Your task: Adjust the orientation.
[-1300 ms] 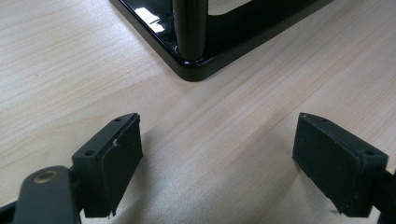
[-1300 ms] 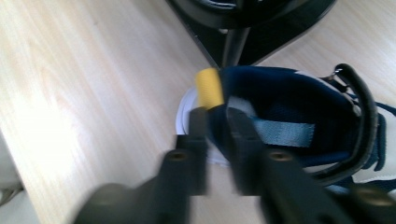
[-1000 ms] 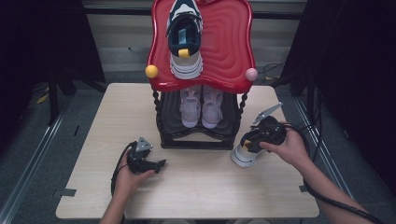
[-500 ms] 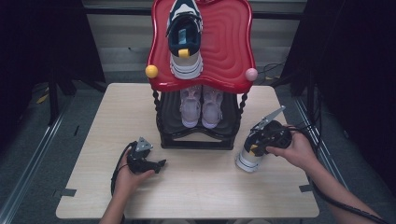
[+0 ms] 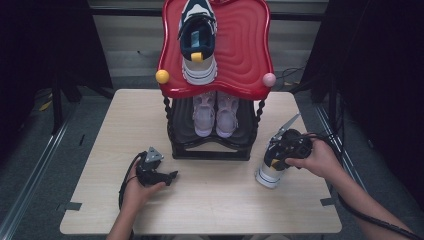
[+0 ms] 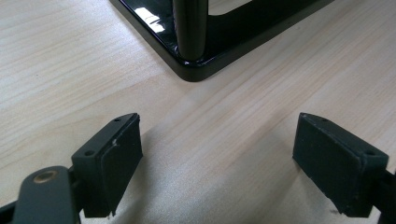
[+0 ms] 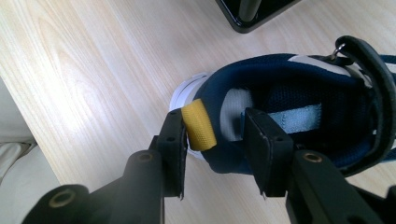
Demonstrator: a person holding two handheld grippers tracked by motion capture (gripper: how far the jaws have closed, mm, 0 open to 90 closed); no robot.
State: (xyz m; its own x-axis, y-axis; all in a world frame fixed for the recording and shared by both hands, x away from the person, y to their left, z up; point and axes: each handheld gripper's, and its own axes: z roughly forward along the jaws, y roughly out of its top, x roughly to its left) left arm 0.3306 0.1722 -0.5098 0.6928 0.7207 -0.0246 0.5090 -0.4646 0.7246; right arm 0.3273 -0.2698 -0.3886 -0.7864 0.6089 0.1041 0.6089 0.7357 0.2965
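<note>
Left tongs low, jaws wide apart, right tongs angled downward — jaws just opening, partly spread

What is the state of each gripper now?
Left gripper: open, holding nothing.
Right gripper: jaws around the navy shoe's heel; grip cannot be told.

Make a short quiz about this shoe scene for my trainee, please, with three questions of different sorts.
1. True or false: the left gripper holds a shoe.
2. How many shoes are on the rack?
3. Which part of the navy shoe lies between the jaws of the right gripper? A: toe. B: heel with yellow tab. C: lace.

Key: 1 false, its jaws are open over bare table. 2 three. 3 B; the jaws have just been opening.
</note>
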